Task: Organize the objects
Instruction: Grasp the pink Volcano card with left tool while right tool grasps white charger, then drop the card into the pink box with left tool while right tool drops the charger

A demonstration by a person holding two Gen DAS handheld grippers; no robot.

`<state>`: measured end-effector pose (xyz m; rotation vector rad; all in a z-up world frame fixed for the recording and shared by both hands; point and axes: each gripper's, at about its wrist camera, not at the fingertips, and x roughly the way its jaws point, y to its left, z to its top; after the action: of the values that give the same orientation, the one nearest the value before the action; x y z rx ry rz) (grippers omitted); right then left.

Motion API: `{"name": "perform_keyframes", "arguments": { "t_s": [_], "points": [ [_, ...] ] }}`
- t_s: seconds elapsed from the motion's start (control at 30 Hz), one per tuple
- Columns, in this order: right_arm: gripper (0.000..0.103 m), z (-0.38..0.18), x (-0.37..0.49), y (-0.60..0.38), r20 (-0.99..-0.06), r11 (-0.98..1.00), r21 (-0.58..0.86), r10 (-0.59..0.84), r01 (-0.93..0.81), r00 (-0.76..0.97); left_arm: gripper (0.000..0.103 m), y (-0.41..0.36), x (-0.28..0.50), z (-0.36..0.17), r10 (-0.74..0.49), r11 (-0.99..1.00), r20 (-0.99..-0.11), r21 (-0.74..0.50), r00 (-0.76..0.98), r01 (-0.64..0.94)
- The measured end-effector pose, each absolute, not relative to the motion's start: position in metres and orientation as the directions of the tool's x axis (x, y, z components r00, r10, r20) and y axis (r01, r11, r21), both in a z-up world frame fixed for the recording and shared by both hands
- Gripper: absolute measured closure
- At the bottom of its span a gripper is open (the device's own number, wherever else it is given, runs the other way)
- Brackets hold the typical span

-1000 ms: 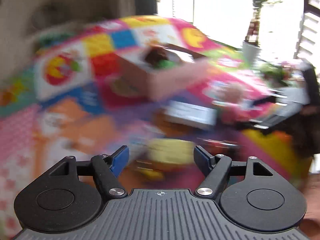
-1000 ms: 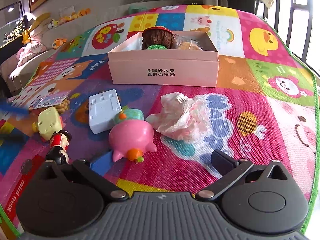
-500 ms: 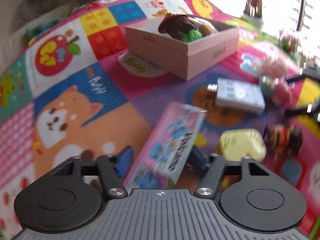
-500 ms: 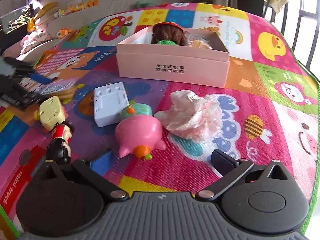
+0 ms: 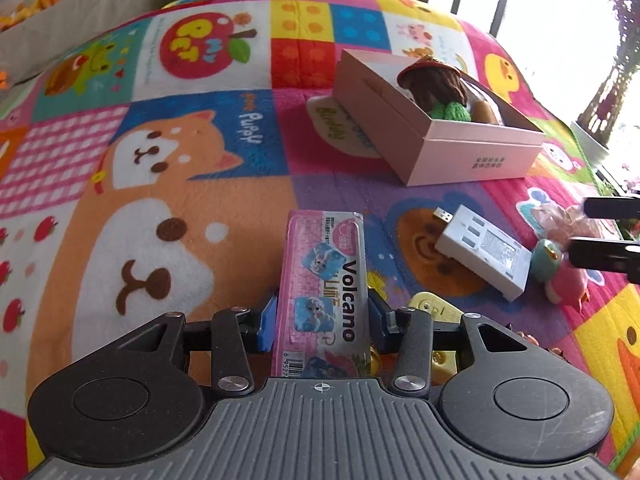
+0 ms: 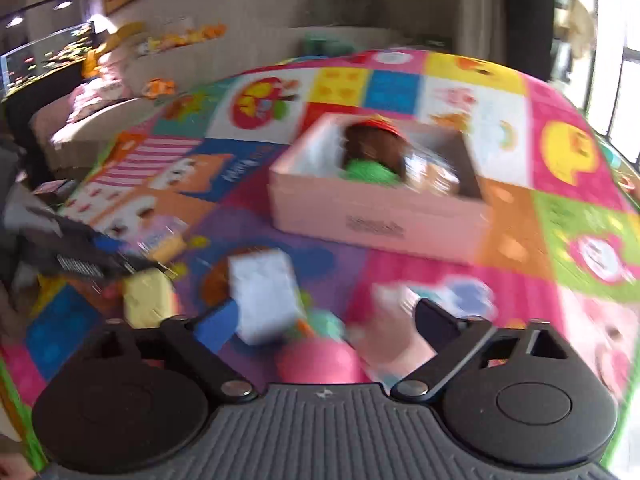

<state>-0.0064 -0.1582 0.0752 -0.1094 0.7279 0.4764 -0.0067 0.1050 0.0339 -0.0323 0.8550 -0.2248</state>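
A pink "Volcano" packet [image 5: 324, 280] lies lengthwise between the blue pads of my left gripper [image 5: 322, 320]. The jaws are closing and both pads touch its long edges. The pink box [image 5: 472, 160] stands beyond it on the play mat [image 5: 160, 184], with a brown-haired doll [image 5: 434, 84] inside. The right wrist view is blurred. There my right gripper [image 6: 326, 322] hangs over the white plug block [image 6: 264, 292] and pink pig toy [image 6: 320, 364]. Its jaws are closing, but the pads press on nothing. The box [image 6: 376, 216] shows ahead.
A yellow toy [image 5: 432, 308] sits just right of the left fingers. The plug block [image 5: 484, 252], a teal toy [image 5: 546, 258], the pig [image 5: 568, 286] and a frilly pink dress [image 5: 560, 216] lie at the right. Cushions and a wall border the mat's far side.
My left gripper has sunk and rolled level, and its jaws have narrowed onto the packet. My right gripper has lifted and moved, blurring its view, and its jaws have narrowed.
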Motion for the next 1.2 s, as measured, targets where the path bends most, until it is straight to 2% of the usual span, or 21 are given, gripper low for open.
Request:
{"name": "perform_keyframes", "arguments": {
  "t_s": [0.17, 0.23, 0.27, 0.3, 0.4, 0.5, 0.6, 0.8, 0.9, 1.03, 1.2],
  "points": [
    [0.028, 0.049, 0.031, -0.109, -0.733, 0.862, 0.013, 0.353, -0.507, 0.581, 0.054, 0.109, -0.011, 0.032, -0.216, 0.976, -0.733, -0.155, 0.645, 0.15],
    [0.042, 0.037, 0.038, -0.102, -0.763, 0.857, 0.029, 0.352, -0.515, 0.542, 0.054, 0.112, -0.014, 0.033, -0.222, 0.975, -0.729, -0.177, 0.648, 0.135],
    [0.052, 0.035, 0.039, -0.101, -0.774, 0.856, 0.035, 0.349, -0.516, 0.527, 0.054, 0.114, -0.014, 0.033, -0.226, 0.974, -0.729, -0.19, 0.646, 0.126],
    [0.055, 0.037, 0.037, -0.102, -0.768, 0.857, 0.031, 0.35, -0.515, 0.536, 0.054, 0.116, -0.014, 0.034, -0.231, 0.972, -0.729, -0.204, 0.644, 0.118],
    [0.055, 0.053, 0.026, -0.116, -0.733, 0.855, 0.073, 0.395, -0.513, 0.554, 0.055, 0.118, -0.01, 0.047, -0.264, 0.962, -0.705, -0.244, 0.658, 0.124],
    [0.056, 0.077, 0.013, -0.139, -0.668, 0.865, 0.108, 0.429, -0.491, 0.608, 0.055, 0.111, 0.002, 0.079, -0.298, 0.95, -0.639, -0.268, 0.709, 0.158],
    [0.056, 0.099, 0.005, -0.165, -0.604, 0.875, 0.154, 0.451, -0.458, 0.657, 0.055, 0.096, 0.029, 0.111, -0.36, 0.921, -0.572, -0.343, 0.737, 0.184],
    [0.056, 0.117, -0.001, -0.199, -0.538, 0.903, 0.165, 0.419, -0.396, 0.731, 0.054, 0.049, 0.098, 0.132, -0.404, 0.868, -0.467, -0.467, 0.787, 0.168],
    [0.056, 0.114, -0.003, -0.211, -0.543, 0.913, 0.177, 0.403, -0.369, 0.737, 0.056, 0.03, 0.128, 0.109, -0.41, 0.842, -0.462, -0.523, 0.786, 0.132],
    [0.056, 0.108, 0.001, -0.227, -0.559, 0.929, 0.178, 0.367, -0.325, 0.744, 0.054, 0.024, 0.14, 0.078, -0.347, 0.868, -0.522, -0.494, 0.779, 0.055],
    [0.056, 0.105, 0.006, -0.237, -0.565, 0.94, 0.174, 0.339, -0.294, 0.752, 0.055, 0.047, 0.127, 0.08, -0.336, 0.853, -0.492, -0.52, 0.803, 0.038]
  ]
}}
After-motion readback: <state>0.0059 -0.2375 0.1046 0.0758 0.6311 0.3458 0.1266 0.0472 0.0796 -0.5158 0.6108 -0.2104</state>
